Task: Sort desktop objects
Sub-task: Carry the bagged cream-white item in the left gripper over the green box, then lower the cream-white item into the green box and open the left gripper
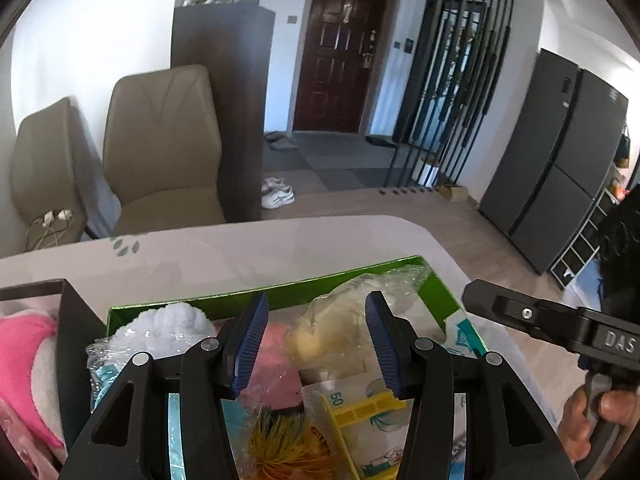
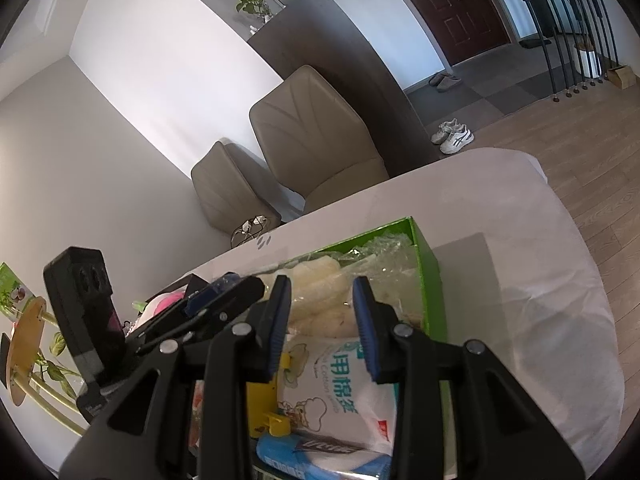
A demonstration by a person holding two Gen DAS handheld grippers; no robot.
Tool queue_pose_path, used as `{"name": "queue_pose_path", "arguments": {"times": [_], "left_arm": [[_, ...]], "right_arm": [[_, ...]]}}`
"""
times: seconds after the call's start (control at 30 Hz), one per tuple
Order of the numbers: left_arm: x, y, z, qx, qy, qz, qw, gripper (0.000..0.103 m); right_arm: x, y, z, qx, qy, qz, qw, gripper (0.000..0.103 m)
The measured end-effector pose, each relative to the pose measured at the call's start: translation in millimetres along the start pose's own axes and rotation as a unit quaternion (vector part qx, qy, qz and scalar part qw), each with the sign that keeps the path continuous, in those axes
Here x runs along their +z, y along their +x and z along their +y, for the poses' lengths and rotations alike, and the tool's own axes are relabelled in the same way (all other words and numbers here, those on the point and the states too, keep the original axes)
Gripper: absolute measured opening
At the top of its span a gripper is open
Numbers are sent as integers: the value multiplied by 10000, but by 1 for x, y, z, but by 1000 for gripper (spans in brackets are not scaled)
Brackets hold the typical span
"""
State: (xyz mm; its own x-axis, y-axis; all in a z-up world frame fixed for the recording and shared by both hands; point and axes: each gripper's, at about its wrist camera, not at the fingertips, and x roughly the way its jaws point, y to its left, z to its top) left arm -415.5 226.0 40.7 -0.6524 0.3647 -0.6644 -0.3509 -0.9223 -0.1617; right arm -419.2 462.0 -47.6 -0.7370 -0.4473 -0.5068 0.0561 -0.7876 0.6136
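The green box (image 1: 280, 294) sits on the pale counter (image 1: 248, 244) in the lower middle of the left wrist view, crammed with packets: a white fluffy pack (image 1: 168, 322), a cream bag in clear wrap (image 1: 332, 324) and a yellow plastic piece (image 1: 362, 408). The left tongs (image 1: 316, 344) hang over it, blades apart with nothing clamped. The right tongs (image 2: 322, 326) stand narrow above a cotton packet (image 2: 340, 384); whether they pinch anything is hard to tell.
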Motion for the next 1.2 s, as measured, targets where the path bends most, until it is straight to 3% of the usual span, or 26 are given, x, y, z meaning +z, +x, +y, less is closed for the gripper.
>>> {"name": "queue_pose_path", "arguments": {"times": [0.3,0.5,0.63,0.73,1.0,1.1,1.2], "left_arm": [[5,30,-14,128,386,442,9982,51],[10,15,-6,15,249,420,9988,54],[19,-10,2,-262,70,160,9995,65],[23,-25,6,-380,4,-6,9993,66],[30,-65,23,-210,-137,-443,9987,67],[30,-82,32,-143,-220,-678,9974,79],[28,-102,39,-105,-311,-935,9951,81]], "right_arm": [[-1,-3,3,31,33,-165,9999,32],[-2,-3,-1,-6,75,-171,9998,32],[0,-10,-2,28,128,-293,9995,39],[1,-15,-2,53,142,-361,9992,43],[5,-28,7,88,61,-560,9984,54],[5,-37,15,113,-24,-659,9978,62],[6,-48,29,119,-188,-718,9972,65]]}}
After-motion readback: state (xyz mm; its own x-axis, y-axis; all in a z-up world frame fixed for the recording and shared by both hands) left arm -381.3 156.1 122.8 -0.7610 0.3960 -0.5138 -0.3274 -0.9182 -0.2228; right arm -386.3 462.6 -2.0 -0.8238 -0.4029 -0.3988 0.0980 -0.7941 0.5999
